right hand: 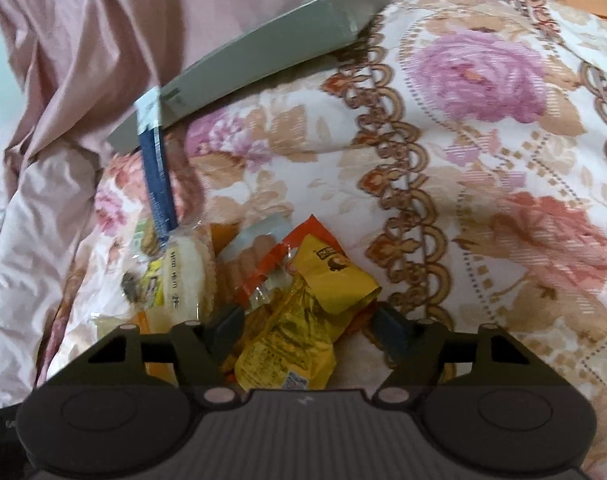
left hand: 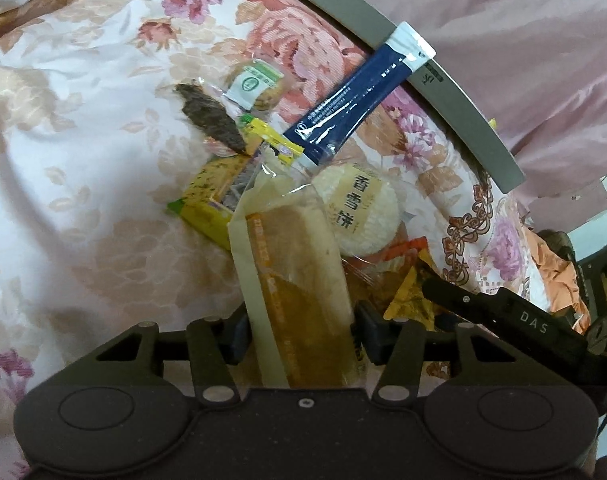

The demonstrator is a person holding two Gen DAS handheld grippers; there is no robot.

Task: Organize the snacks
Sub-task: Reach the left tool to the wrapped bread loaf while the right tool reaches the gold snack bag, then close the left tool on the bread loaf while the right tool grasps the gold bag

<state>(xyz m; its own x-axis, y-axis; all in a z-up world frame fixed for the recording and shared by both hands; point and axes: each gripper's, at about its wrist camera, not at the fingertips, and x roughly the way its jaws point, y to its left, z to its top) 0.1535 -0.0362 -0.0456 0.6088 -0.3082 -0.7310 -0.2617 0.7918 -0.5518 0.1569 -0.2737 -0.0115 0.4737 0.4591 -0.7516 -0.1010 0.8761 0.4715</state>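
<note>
A pile of wrapped snacks lies on a floral bedspread (left hand: pixel 83 140). My left gripper (left hand: pixel 301 330) is open, its fingers on either side of a long cake bar in a clear wrapper (left hand: pixel 299 280). Beyond lie a round white rice cracker (left hand: pixel 359 208), a dark blue stick sachet (left hand: pixel 351 108), a yellow-green packet (left hand: pixel 211 196), a dark dried strip (left hand: pixel 213 118) and a small round cookie (left hand: pixel 259 82). My right gripper (right hand: pixel 309 328) is open around a crumpled yellow packet (right hand: pixel 299 328). The right gripper also shows at the lower right of the left wrist view (left hand: pixel 503 308).
A flat grey box (left hand: pixel 403 56) lies at the far edge of the pile, with the blue sachet's end on it; it also shows in the right wrist view (right hand: pixel 263 52). Pink cloth (left hand: pixel 523 40) rises behind it. Orange wrappers (left hand: pixel 555 268) lie at the right.
</note>
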